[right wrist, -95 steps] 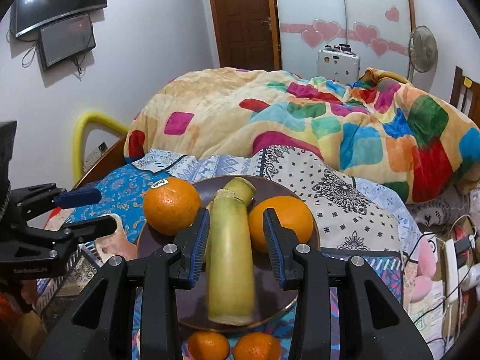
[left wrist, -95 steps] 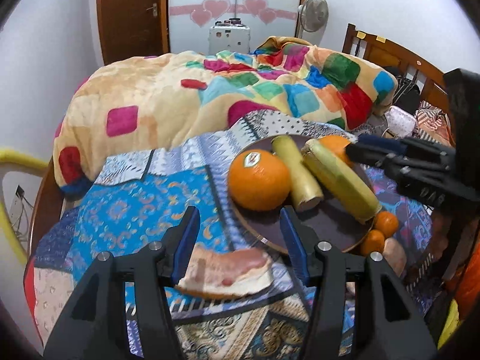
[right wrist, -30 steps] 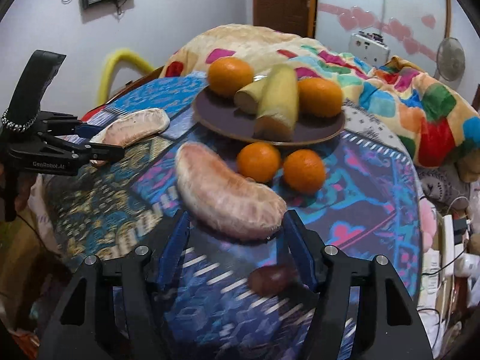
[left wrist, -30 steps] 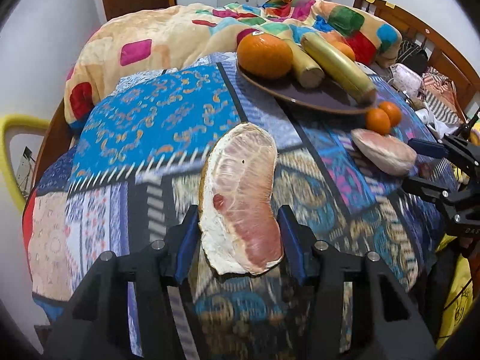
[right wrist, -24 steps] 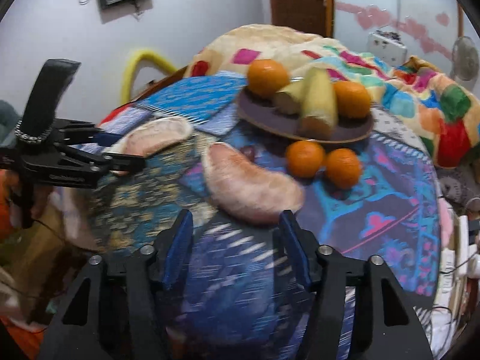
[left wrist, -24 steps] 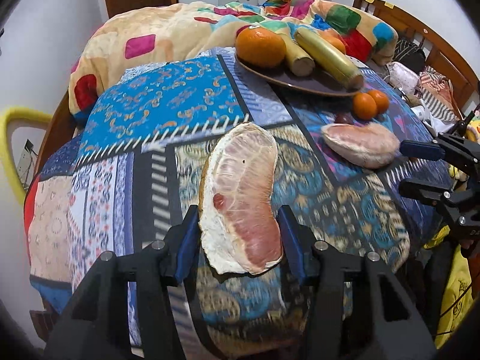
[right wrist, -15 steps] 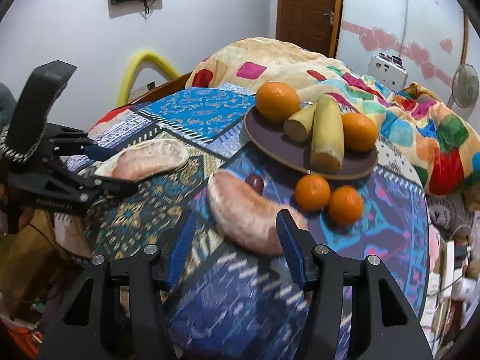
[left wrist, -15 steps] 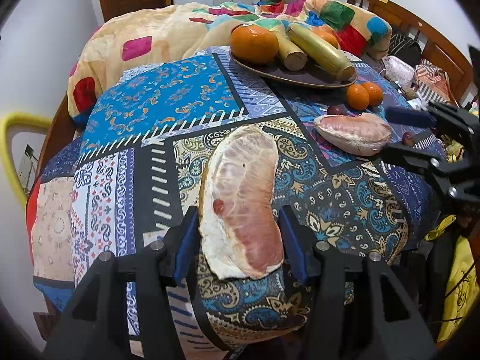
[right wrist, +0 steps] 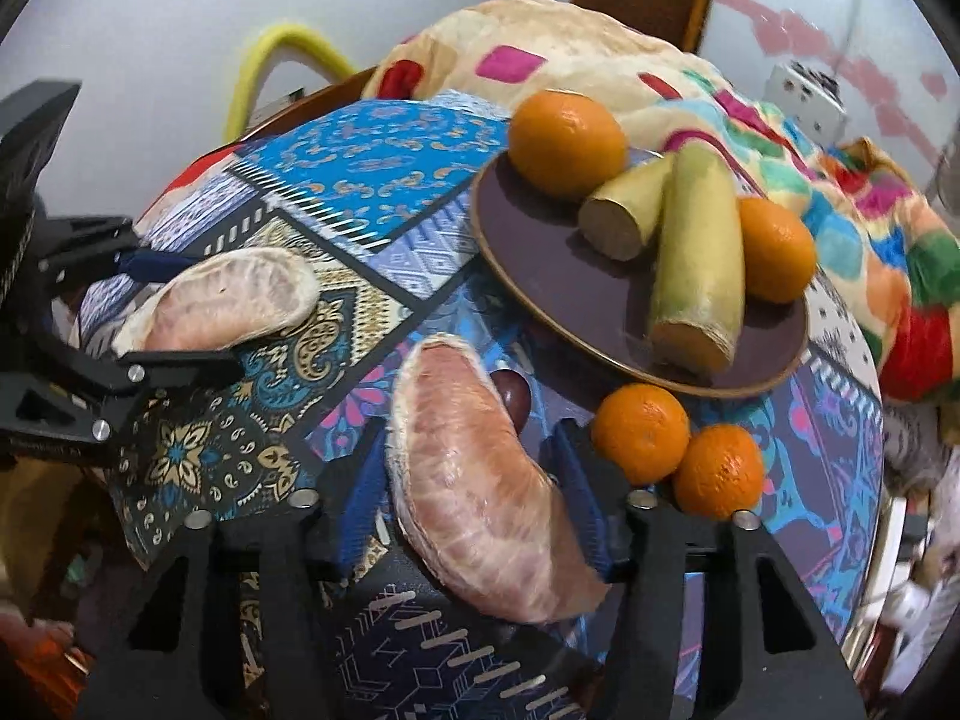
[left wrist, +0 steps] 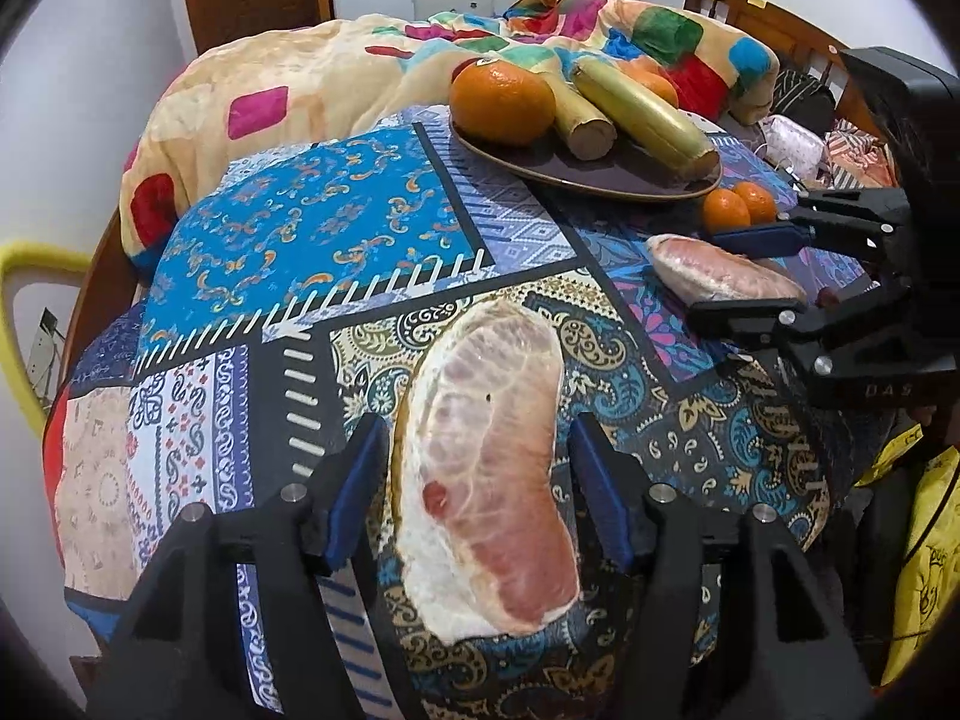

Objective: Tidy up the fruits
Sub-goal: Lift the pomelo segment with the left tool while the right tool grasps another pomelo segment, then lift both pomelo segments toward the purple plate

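Observation:
My left gripper point(left wrist: 480, 498) is shut on a peeled pomelo segment point(left wrist: 486, 468), held above the patterned tablecloth point(left wrist: 300, 252). My right gripper point(right wrist: 474, 492) is shut on a second pomelo segment point(right wrist: 480, 480); it also shows in the left wrist view point(left wrist: 720, 276). The left segment shows in the right wrist view point(right wrist: 222, 300). A dark brown plate point(right wrist: 540, 276) holds two oranges point(right wrist: 567, 141) and two pale yellow-green stalks point(right wrist: 696, 258). Two small tangerines point(right wrist: 642, 432) lie on the cloth in front of the plate.
A small dark red fruit point(right wrist: 513, 396) lies on the cloth beside the right segment. A colourful blanket point(left wrist: 336, 78) is heaped behind the table. A wooden headboard point(left wrist: 780, 30) and clutter stand at the right. A yellow tube point(left wrist: 18, 300) is at the left.
Both grippers have pulled back toward the near table edge and each has lifted a pomelo segment. The right gripper closed in on its segment and moved nearer the left one.

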